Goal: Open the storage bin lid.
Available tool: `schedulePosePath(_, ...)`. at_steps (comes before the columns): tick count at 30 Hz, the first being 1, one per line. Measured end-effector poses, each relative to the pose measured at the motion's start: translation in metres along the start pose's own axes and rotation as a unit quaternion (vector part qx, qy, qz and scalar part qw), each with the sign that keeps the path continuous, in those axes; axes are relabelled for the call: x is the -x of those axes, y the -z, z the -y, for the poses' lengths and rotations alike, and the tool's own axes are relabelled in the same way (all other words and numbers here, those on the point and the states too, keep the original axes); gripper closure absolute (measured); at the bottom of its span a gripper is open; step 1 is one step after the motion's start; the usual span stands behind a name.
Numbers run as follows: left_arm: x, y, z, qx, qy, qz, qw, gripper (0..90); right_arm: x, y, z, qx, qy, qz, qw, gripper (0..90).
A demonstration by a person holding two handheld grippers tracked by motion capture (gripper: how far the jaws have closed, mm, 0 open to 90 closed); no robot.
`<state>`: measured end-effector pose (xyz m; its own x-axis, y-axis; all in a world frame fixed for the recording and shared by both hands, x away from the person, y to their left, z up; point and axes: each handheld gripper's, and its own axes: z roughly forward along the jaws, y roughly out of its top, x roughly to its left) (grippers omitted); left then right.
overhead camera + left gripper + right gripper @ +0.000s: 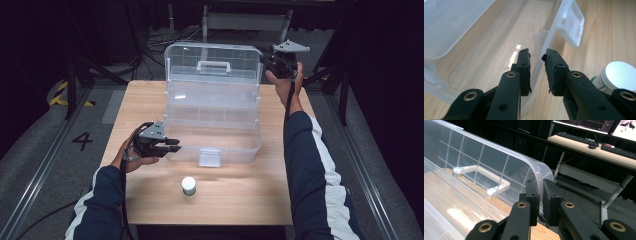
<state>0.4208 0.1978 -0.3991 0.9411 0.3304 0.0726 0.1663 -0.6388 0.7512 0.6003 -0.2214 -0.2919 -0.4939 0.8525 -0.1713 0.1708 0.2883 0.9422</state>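
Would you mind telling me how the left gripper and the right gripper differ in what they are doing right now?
The left gripper straddles the box's front wall low at the table, jaws apart; the right gripper is raised at the far corner, jaws shut on the upright lid. The left gripper sits near the small white-capped jar; the right gripper is far from it. Both work the same clear box.
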Motion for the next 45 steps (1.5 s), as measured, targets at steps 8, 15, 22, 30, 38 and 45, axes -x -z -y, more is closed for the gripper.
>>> schedulePosePath(8,0.000,0.000,0.000,0.000,0.000,0.000,1.0000,74.4,0.001,-0.005,0.000,-0.006,0.005,0.005,1.0000,84.0)
schedulePosePath(15,0.000,0.000,0.000,0.000,0.000,0.001,1.0000,74.4,0.002,-0.010,-0.002,-0.013,0.005,0.007,0.9999,84.0)
schedulePosePath(22,0.000,0.000,0.000,0.001,0.001,0.001,1.0000,74.4,0.006,-0.020,0.000,-0.015,-0.004,0.007,0.9999,84.0)
schedulePosePath(30,0.000,-0.001,0.001,0.006,0.003,0.004,1.0000,74.5,0.009,-0.027,0.002,-0.018,-0.009,0.008,0.9998,84.0)
schedulePosePath(38,-0.001,-0.001,0.001,0.006,0.004,0.004,1.0000,74.5,0.011,-0.034,0.004,-0.026,-0.013,0.008,0.9996,84.0)
schedulePosePath(45,-0.001,-0.001,0.001,0.008,0.003,0.006,0.9999,74.6,0.011,-0.039,0.004,-0.033,-0.008,0.016,0.9993,84.0)
